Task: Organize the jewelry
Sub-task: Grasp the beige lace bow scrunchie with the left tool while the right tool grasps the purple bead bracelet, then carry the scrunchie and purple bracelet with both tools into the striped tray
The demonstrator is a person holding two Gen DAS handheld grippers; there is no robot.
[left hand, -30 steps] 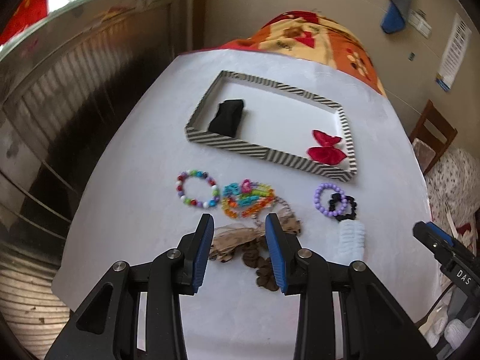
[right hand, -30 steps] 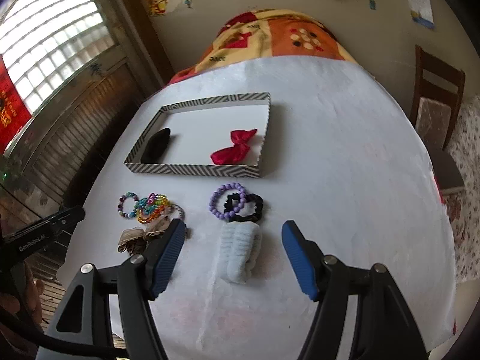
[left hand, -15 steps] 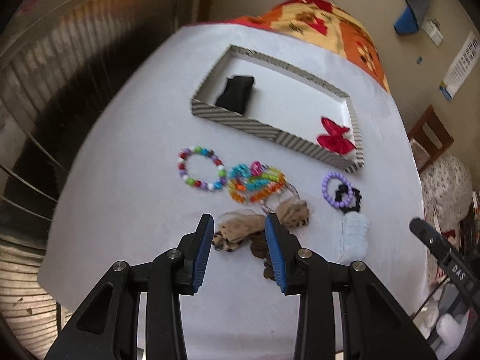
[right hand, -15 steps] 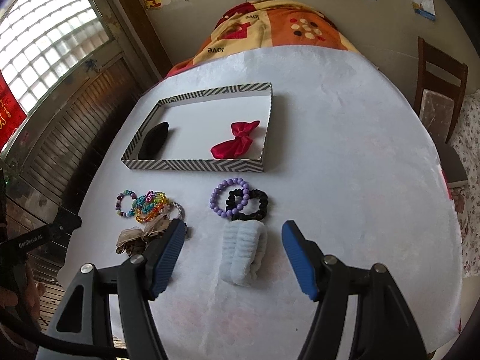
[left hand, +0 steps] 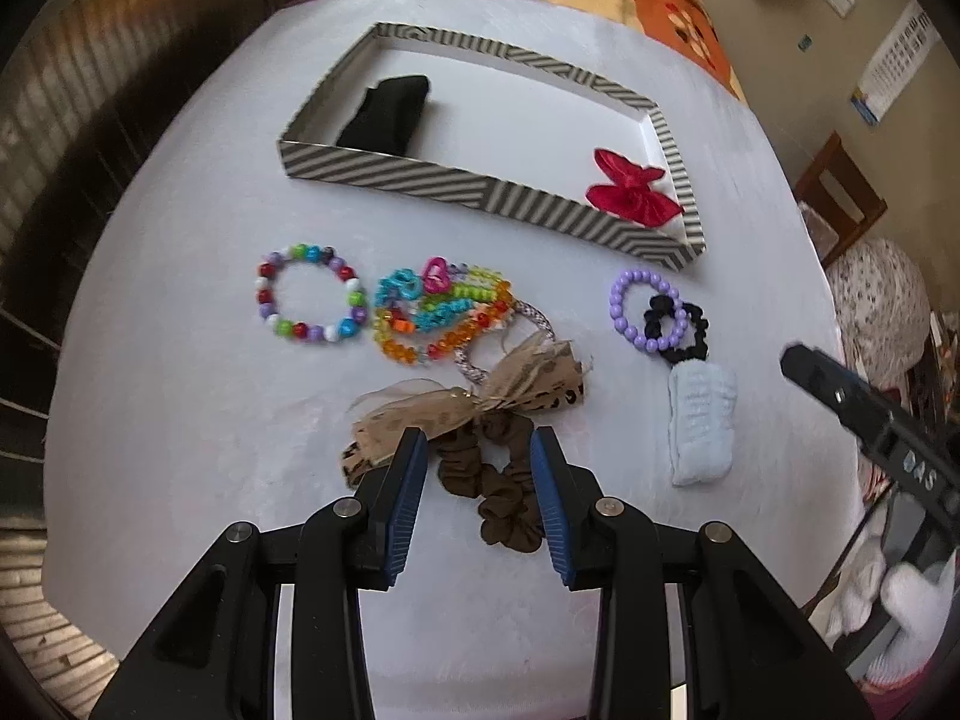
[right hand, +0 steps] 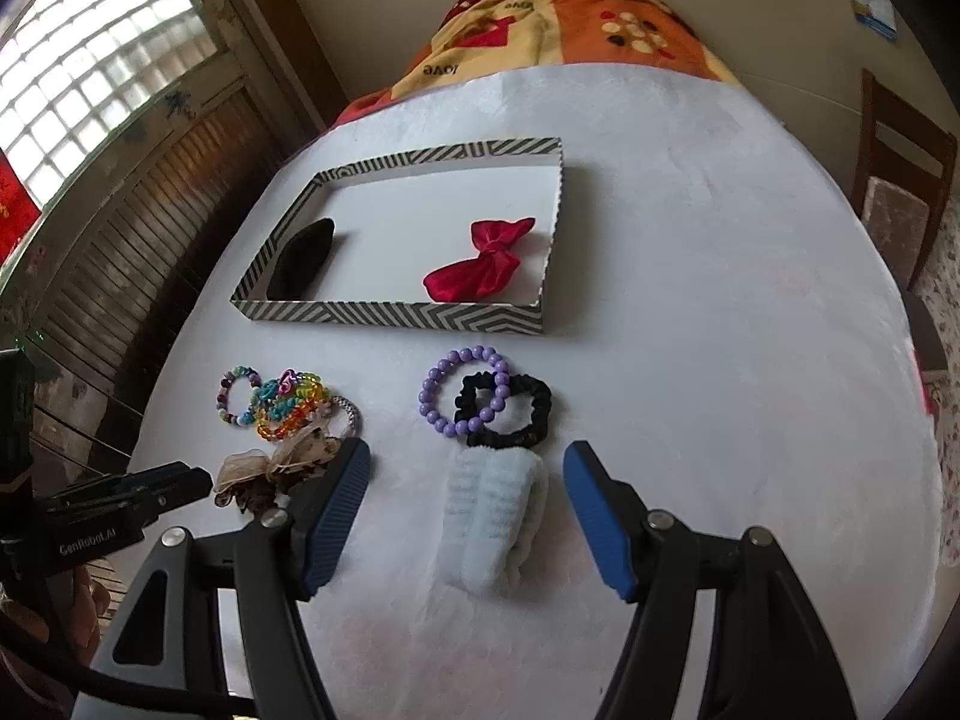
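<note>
A striped tray [left hand: 480,189] [right hand: 396,315] holds a black pouch [left hand: 387,114] [right hand: 303,261] and a red bow [left hand: 633,195] [right hand: 480,261]. On the table lie a multicolour bead bracelet [left hand: 309,300], a bright plastic bracelet pile [left hand: 441,312] [right hand: 288,402], a tan leopard bow [left hand: 462,405], a brown scrunchie [left hand: 489,480], a purple bead bracelet [left hand: 645,318] [right hand: 465,390], a black scrunchie [right hand: 510,408] and a pale blue scrunchie [left hand: 702,423] [right hand: 495,510]. My left gripper [left hand: 479,480] is open, its jaws on either side of the brown scrunchie. My right gripper [right hand: 465,510] is open, its jaws on either side of the pale blue scrunchie.
A white cloth covers the table [right hand: 720,300], with an orange patterned blanket [right hand: 570,30] at the far end. A wooden chair [right hand: 900,180] stands at the right. Slatted shutters [right hand: 150,210] run along the left side.
My left gripper has moved forward and lower, and the brown scrunchie now lies between its jaws. My right gripper has drawn closer to the pale blue scrunchie.
</note>
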